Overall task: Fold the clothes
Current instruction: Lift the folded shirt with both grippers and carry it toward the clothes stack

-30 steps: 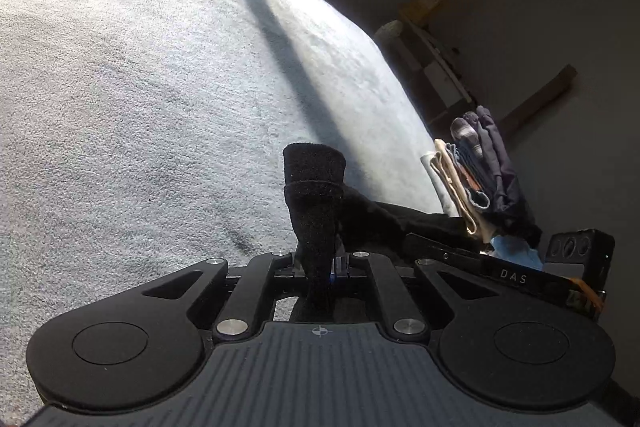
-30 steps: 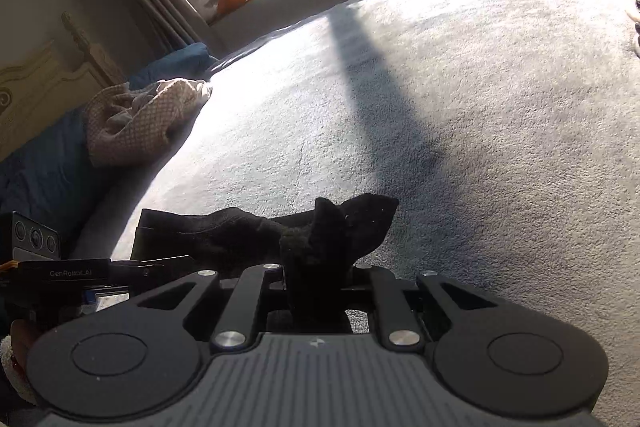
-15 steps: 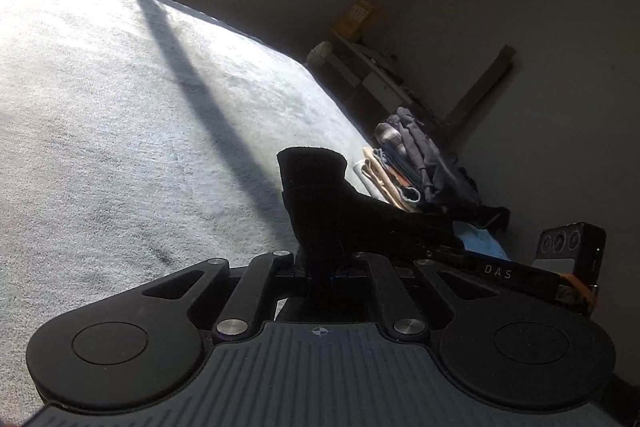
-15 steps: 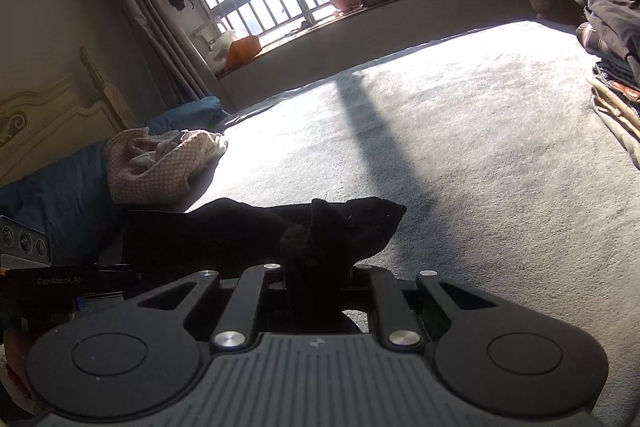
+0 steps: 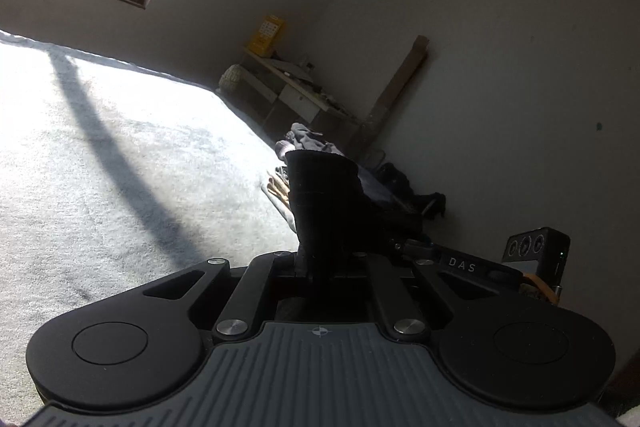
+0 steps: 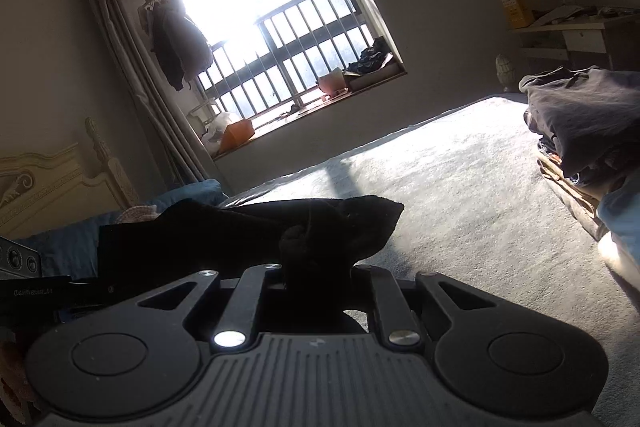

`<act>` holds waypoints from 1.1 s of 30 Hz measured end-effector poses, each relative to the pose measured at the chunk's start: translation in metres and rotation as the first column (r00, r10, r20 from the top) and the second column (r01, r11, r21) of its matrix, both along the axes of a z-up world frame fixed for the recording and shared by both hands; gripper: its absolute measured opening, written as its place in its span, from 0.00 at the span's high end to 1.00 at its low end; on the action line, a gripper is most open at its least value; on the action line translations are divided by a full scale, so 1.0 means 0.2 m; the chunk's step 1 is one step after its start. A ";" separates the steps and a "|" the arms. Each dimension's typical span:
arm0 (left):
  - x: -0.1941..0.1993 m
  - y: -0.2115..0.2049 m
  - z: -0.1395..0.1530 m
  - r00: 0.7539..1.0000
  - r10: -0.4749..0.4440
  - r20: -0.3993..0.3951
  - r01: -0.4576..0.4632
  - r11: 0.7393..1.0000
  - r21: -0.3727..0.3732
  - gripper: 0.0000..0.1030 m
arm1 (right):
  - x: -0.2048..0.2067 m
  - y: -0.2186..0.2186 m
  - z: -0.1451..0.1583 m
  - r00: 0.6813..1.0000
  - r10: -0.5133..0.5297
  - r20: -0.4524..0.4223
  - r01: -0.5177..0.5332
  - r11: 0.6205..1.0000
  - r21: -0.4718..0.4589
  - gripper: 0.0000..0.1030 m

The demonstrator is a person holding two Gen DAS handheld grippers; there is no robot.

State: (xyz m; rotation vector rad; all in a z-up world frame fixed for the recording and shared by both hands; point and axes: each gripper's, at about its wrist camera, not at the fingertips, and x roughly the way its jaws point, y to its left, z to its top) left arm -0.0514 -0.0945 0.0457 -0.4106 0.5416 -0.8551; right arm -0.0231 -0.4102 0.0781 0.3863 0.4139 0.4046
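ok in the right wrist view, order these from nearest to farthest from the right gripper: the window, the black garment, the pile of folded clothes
1. black garment, clamped in the right gripper, draping off to the left
2. pile of folded clothes, on the bed's right edge
3. window, on the far wall beyond the bed

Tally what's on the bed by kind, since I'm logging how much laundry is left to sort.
Black garment, held by both grippers, left and right: 1
Clothes stack: 1
Blue bedding: 1
Crumpled pinkish cloth: 1
Total: 4
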 end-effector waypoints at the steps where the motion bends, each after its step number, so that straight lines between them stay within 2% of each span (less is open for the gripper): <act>1: 0.00 -0.02 0.03 1.000 -0.017 0.009 0.017 1.000 0.001 0.96 | -0.03 -0.02 0.03 1.000 -0.013 0.021 0.013 1.000 -0.003 0.87; 5: -0.01 -0.15 0.18 0.993 -0.105 0.044 0.105 0.994 0.009 0.96 | -0.14 -0.13 0.19 0.993 -0.059 0.098 0.062 0.998 -0.027 0.87; 8: -0.01 -0.28 0.29 0.979 -0.194 0.067 0.194 0.981 0.008 0.96 | -0.23 -0.24 0.32 0.982 -0.103 0.159 0.113 0.992 -0.054 0.87; 11: -0.02 -0.43 0.40 0.955 -0.283 0.086 0.285 0.959 -0.007 0.96 | -0.31 -0.35 0.46 0.965 -0.146 0.219 0.172 0.980 -0.102 0.87; 14: -0.03 -0.60 0.47 0.923 -0.373 0.092 0.377 0.926 -0.031 0.96 | -0.41 -0.47 0.58 0.941 -0.199 0.273 0.247 0.957 -0.154 0.87; 18: -0.05 -0.85 0.50 0.880 -0.467 0.083 0.472 0.880 -0.053 0.96 | -0.52 -0.61 0.68 0.910 -0.270 0.316 0.345 0.915 -0.211 0.87; 23: -0.09 -1.11 0.48 0.822 -0.561 0.097 0.567 0.823 -0.045 0.96 | -0.62 -0.78 0.73 0.873 -0.343 0.348 0.443 0.857 -0.266 0.87; 28: -0.06 -1.34 0.43 0.786 -0.614 0.078 0.618 0.783 -0.069 0.96 | -0.65 -0.93 0.73 0.841 -0.391 0.373 0.508 0.807 -0.300 0.87; 33: -0.03 -1.52 0.39 0.764 -0.643 0.057 0.645 0.757 -0.100 0.96 | -0.67 -1.07 0.69 0.823 -0.417 0.386 0.540 0.784 -0.307 0.88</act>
